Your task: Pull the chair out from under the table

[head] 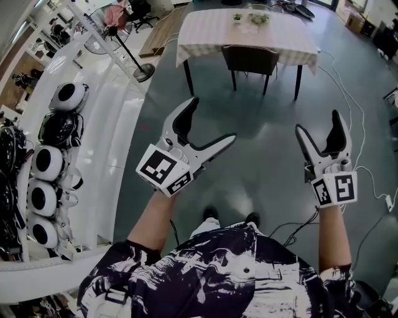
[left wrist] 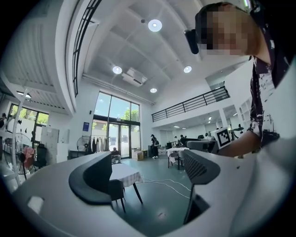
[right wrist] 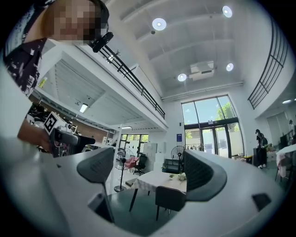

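Observation:
A dark chair (head: 250,61) is tucked under the near side of a table (head: 205,34) with a pale checked cloth, far across the grey floor. My left gripper (head: 213,118) is held in the air well short of it, jaws wide open and empty. The right gripper (head: 318,120) is also open and empty, level with the left one. In the left gripper view the chair (left wrist: 115,190) and table (left wrist: 124,173) show small beside the left jaw. The right gripper view has the chair (right wrist: 170,198) and table (right wrist: 155,179) between its open jaws, far away.
A standing fan (head: 134,59) is left of the table. White shelving with round black-and-white devices (head: 46,161) runs along the left. Cables (head: 348,105) trail over the floor at the right. Small plants (head: 252,18) sit on the table.

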`<action>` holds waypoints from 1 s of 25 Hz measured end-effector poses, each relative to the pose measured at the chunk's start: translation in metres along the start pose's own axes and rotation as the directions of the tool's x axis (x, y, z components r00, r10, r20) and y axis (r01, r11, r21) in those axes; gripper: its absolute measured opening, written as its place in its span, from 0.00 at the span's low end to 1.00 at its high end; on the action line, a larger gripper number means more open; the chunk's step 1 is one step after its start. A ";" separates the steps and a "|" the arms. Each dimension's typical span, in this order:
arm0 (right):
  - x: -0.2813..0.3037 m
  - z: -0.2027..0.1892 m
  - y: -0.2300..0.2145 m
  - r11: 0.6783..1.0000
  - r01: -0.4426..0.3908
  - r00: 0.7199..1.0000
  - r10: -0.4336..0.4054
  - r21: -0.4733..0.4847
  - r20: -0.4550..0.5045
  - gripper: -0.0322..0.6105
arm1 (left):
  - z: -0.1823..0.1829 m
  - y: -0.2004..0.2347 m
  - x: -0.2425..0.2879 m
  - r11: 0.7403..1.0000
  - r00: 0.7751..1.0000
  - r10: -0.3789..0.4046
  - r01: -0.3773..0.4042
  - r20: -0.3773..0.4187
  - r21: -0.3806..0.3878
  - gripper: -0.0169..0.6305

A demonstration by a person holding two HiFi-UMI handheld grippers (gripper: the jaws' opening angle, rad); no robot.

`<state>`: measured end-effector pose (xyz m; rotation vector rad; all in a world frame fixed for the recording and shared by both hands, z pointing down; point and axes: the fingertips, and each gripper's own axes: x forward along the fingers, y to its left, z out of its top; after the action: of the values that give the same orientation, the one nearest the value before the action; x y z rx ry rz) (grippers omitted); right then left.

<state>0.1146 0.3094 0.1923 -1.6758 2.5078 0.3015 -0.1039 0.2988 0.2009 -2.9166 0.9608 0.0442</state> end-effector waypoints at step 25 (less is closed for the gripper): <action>0.047 -0.069 -0.106 0.998 -0.046 0.996 0.049 0.032 -0.075 0.70 | -0.041 0.045 0.096 0.998 0.996 0.069 -0.068 -0.056 0.020 0.73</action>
<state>0.1955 0.2120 0.2390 -1.6486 2.5956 0.2076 -0.0529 0.2024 0.2349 -2.8827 1.0634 -0.0438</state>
